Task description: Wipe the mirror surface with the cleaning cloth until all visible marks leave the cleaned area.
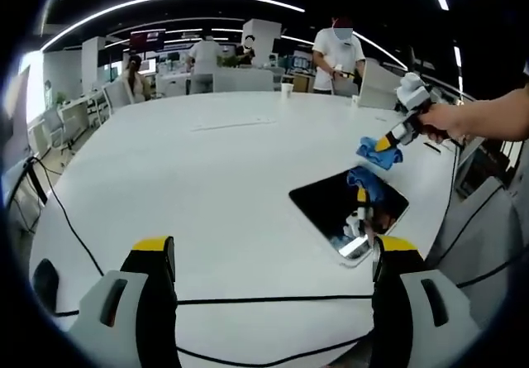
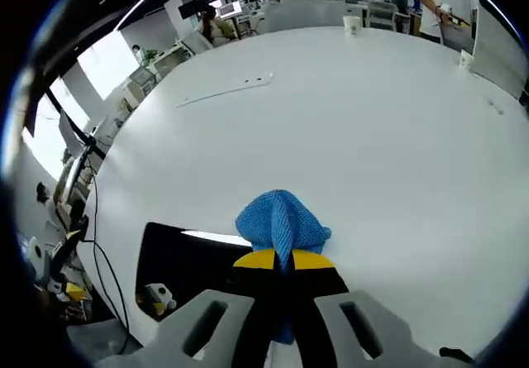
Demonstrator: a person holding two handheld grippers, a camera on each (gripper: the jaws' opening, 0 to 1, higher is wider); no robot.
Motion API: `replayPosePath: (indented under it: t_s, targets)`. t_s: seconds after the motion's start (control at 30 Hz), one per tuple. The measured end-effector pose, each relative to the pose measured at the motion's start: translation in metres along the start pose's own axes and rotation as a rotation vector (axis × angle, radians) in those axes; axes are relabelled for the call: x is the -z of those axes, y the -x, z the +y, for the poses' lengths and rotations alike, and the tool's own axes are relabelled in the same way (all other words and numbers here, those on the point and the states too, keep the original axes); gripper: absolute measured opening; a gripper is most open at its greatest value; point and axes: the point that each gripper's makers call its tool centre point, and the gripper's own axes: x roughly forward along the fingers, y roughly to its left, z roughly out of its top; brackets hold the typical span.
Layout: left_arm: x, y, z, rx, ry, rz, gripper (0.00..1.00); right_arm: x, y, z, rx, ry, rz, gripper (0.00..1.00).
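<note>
Left tool [image 1: 273, 260]: grey jaws, black inner faces, yellow tips. Right tool [image 2: 283, 260]: identical grey, black, yellow finish.

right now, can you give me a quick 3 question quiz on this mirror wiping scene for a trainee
1. True or false: the right gripper has its jaws shut on the blue cloth.
2. Multiple choice: the mirror is a) lying flat on the white table, b) propped upright, c) held by the left gripper.
3. Fill in: in the left gripper view, the cloth is held ____ the mirror, not pressed on it.

Key: 1 true; 2 a; 3 above.
</note>
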Motion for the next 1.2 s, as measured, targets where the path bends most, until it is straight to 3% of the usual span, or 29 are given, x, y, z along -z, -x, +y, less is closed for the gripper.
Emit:
replayPosePath:
  t_s: [0.07,0.33,0.5,0.6,0.77,0.87,1.07,1.2]
  targets:
    - [-0.002,0.001,0.002,-0.002,0.009,-0.005,0.99,0.005,0.006,-0.004,-0.019,0.020,0.014,0.00]
    - [-0.001,0.008,0.006,-0.010,0.004,-0.003,0.99,0.018,0.031,-0.037,0.017,-0.060,-0.002,0.00]
    - [-0.005,0.013,0.006,-0.024,0.002,-0.013,0.99,0.026,0.037,-0.045,0.014,-0.085,0.002,0.00]
    - [-0.005,0.014,0.004,-0.033,0.002,-0.006,0.99,0.034,0.036,-0.043,-0.012,-0.052,0.023,0.00]
    - [-0.003,0.018,0.000,-0.037,-0.002,-0.003,0.99,0.054,0.020,-0.049,0.004,-0.054,0.054,0.00]
    - [0.005,0.020,-0.004,-0.038,-0.013,0.024,0.99,0.065,0.007,-0.047,-0.006,-0.126,0.066,0.01]
    - [0.007,0.024,-0.004,-0.053,-0.009,0.037,0.99,0.073,-0.010,-0.053,0.036,-0.063,0.064,0.03]
    - [0.002,0.025,-0.011,-0.051,-0.010,0.028,0.99,0.071,-0.008,-0.054,0.036,0.047,0.040,0.03]
